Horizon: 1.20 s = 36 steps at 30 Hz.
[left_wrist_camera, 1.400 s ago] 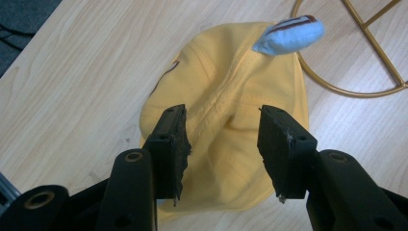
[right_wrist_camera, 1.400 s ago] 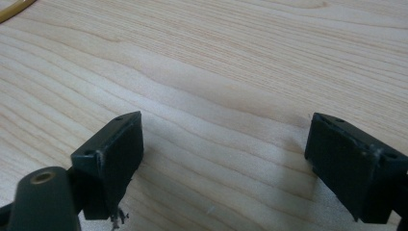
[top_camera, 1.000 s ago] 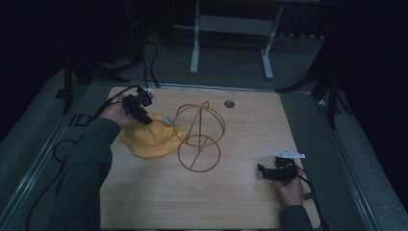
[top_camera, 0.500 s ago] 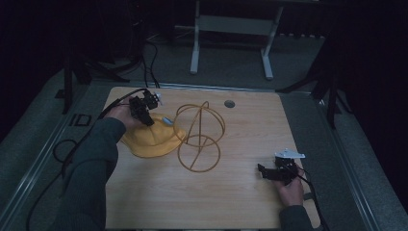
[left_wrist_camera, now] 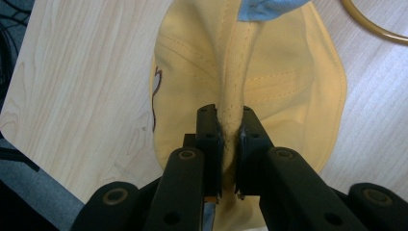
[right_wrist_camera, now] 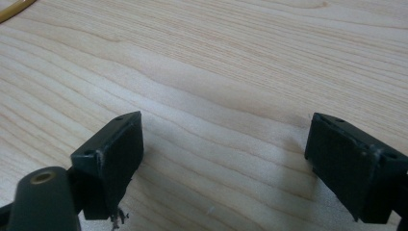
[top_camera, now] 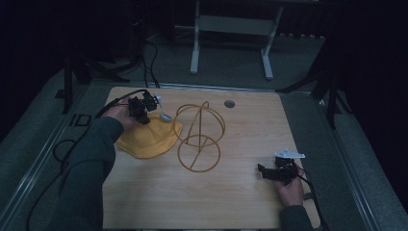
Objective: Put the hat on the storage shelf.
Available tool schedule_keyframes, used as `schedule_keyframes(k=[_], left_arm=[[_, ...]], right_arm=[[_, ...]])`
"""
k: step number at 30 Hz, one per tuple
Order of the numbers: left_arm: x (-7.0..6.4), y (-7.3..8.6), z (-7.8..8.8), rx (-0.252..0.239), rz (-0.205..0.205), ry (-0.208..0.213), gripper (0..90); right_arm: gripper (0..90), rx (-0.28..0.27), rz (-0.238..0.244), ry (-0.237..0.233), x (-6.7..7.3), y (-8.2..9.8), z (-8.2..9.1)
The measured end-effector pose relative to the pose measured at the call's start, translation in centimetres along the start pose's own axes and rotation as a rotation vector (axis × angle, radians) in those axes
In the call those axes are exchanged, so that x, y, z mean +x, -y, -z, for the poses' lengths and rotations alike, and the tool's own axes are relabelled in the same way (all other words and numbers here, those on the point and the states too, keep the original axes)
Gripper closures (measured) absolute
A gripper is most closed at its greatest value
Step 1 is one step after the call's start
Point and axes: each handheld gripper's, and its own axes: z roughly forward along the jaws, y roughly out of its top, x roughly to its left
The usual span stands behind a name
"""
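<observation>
While its two black jaws pinch a raised, stitched fold of the soft yellow fabric hat (left_wrist_camera: pixel 250 82), the left tool (left_wrist_camera: pixel 230 139) holds that fold above the pale wooden counter (left_wrist_camera: pixel 82 86), clenched tight on the cloth. A small light-blue tag (left_wrist_camera: pixel 269 7) sits on the hat beyond the fold. In the high view the left tool (top_camera: pixel 140 108) stands at the far left of the counter (top_camera: pixel 240 202), with the hat (top_camera: pixel 146 139) spread just beside the round golden wire stand (top_camera: pixel 198 137). Near the front right corner, the right tool (top_camera: pixel 274 172) rests low, and its jaws stand wide apart over bare wood, grasping nothing. My worry is the thin grip: a narrow pinch of limp cloth could slide out if pulled sharply. Dragging the hat sideways could also snag the wire stand and tip it.
</observation>
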Motion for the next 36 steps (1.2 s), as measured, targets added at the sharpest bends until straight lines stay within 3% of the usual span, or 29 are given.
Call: schedule_keyframes(k=[12, 15, 25, 36], left_arm=[[0.8, 1.3, 2.1, -0.018, 0.044, 0.033, 83.6], [0.7, 1.5, 2.5, -0.018, 0.034, 0.021, 83.6], [0.2, 2.0, 4.0, -0.025, 0.008, 0.045, 83.4], [-0.1, 3.2, 5.9, -0.079, 0.008, 0.066, 83.3]], right_arm=[[13.3, 0.0, -0.001, 0.0, 0.0, 0.0, 0.0], [13.3, 0.0, -0.001, 0.0, 0.0, 0.0, 0.0], [13.3, 0.0, 0.001, 0.0, 0.0, 0.0, 0.0], [13.3, 0.0, 0.0, 0.0, 0.0, 0.0, 0.0]])
